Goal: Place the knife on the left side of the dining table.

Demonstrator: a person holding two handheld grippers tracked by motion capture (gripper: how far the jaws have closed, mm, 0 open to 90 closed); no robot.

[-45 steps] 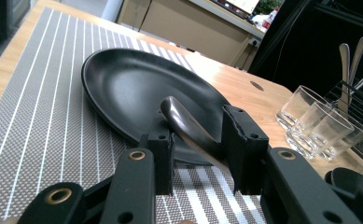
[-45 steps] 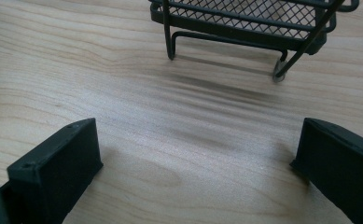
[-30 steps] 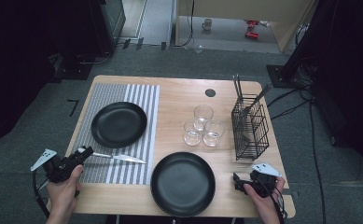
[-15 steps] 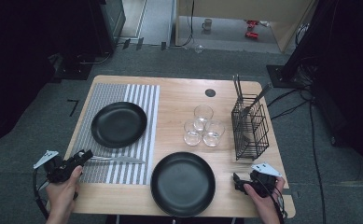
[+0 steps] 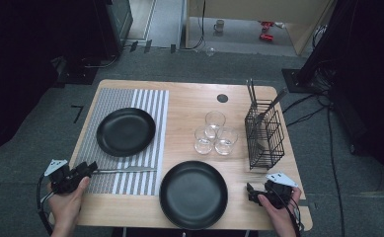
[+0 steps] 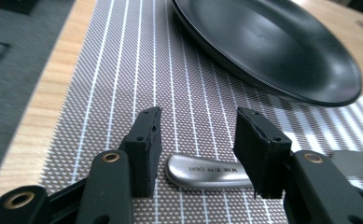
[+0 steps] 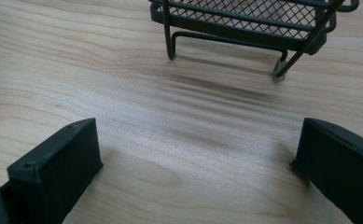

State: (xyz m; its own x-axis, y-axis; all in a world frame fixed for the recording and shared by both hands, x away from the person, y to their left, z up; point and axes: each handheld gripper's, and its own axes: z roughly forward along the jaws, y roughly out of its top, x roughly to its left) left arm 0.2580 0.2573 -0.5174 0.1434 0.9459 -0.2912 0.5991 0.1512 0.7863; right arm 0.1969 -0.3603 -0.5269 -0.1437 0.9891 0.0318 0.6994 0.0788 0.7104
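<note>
A steel table knife [image 5: 125, 170] lies flat on the striped placemat [image 5: 130, 98], its blade pointing right. My left gripper [image 5: 92, 167] sits at the knife's handle end. In the left gripper view the handle [image 6: 207, 171] rests on the mat between the jaws of my left gripper [image 6: 202, 126], which have just been opening; the pads stand apart from it. My right gripper [image 5: 250, 191] rests at the table's front right corner. In the right gripper view the right gripper [image 7: 202, 154] is wide open over bare wood.
A black plate [image 5: 126, 131] sits on the placemat just beyond the knife. A second black plate [image 5: 193, 194] is at the front centre. Three glasses [image 5: 214, 134] stand mid-table, and a black wire basket [image 5: 264, 133] with utensils stands at the right.
The left gripper's jaws have spread wider around the knife handle, and the knife now lies flat on the mat. Neither hand has shifted.
</note>
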